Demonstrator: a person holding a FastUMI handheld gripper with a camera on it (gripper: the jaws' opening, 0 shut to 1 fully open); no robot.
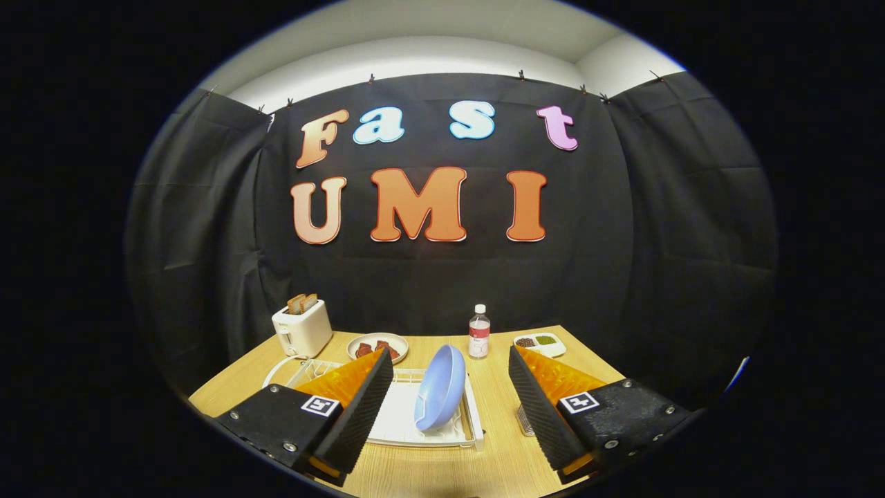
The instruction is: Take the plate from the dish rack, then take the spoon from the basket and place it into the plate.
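A light blue plate (pixel 440 387) stands on edge in a white dish rack (pixel 408 423) on the wooden table, just ahead of my fingers and between their lines. My gripper (pixel 451 401) is open wide, with nothing between its black ridged pads (pixel 359 415). It hovers above the table's near part, short of the rack. A small metal wire basket (pixel 525 420) peeks out beside the right finger, mostly hidden by it; I cannot make out a spoon in it.
A white toaster (pixel 302 328) with bread stands at the table's back left, its cord looping beside the rack. A beige plate of food (pixel 377 346), a water bottle (pixel 478 332) and a white compartment tray (pixel 539 343) line the far edge.
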